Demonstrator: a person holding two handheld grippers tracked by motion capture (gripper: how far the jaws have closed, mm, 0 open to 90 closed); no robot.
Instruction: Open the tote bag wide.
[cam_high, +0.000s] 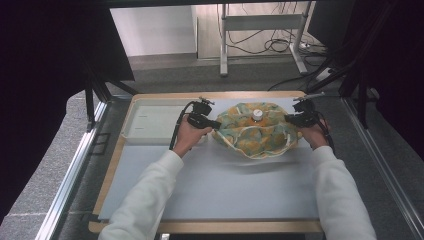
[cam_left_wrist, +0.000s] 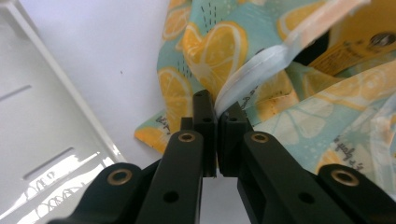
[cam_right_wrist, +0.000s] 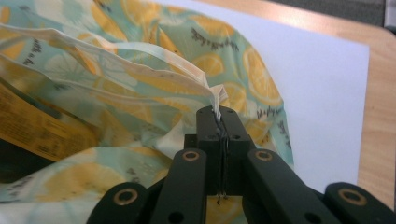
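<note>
Seen from above, a person in white sleeves works at a table covered by a pale mat (cam_high: 200, 185). At far left sits a white tray (cam_high: 150, 122), well apart from the work. Next comes the left gripper (cam_high: 216, 123), its jaws clenched on the white hem at the left edge of a lemon-print bag (cam_high: 255, 132). The bag rests at the back middle of the mat, its mouth spread open, with a bottle (cam_high: 257, 115) (white cap up) standing inside. At right, the right gripper (cam_high: 287, 119) is clamped on the hem at the bag's opposite edge.

To do this well, I judge both hands should travel level with each other and at one pace, keeping the mouth taut enough that the bottle stays upright, and neither grip should loosen until the bag sits settled on the mat.
</note>
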